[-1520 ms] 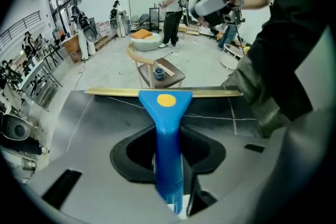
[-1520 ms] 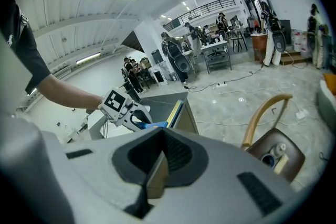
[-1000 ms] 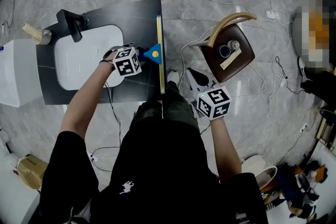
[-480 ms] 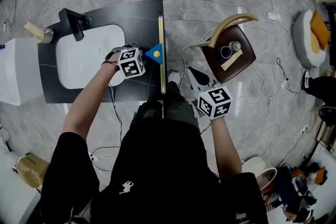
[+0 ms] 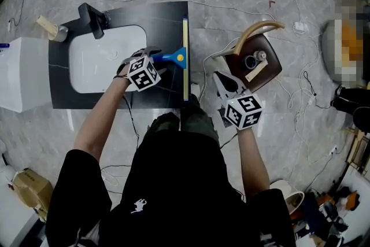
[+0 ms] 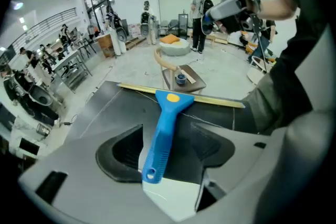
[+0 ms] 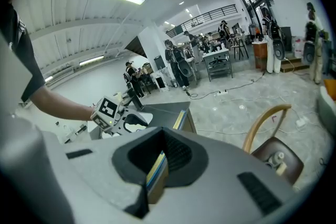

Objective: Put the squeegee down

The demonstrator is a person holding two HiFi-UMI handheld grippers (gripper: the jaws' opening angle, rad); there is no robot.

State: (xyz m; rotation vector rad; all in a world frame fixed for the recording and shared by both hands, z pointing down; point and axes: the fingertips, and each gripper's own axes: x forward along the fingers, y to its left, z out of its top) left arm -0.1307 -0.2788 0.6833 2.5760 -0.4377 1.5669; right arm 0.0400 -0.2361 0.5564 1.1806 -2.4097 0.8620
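Overhead, left gripper's (image 5: 155, 55) just-opened fingers (image 5: 150, 50) flank and partly hide the squeegee (image 5: 176, 57) handle.

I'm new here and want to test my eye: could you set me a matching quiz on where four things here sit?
A. blue plastic-handled squeegee
B. white ceramic basin
C. black metal tap
D. small blue cup

1. on the low brown chair
2. flat on the dark countertop, blade towards the chair
3. sunk into the countertop
4. at the basin's end away from the squeegee

Pairs: A-2, B-3, C-4, D-1
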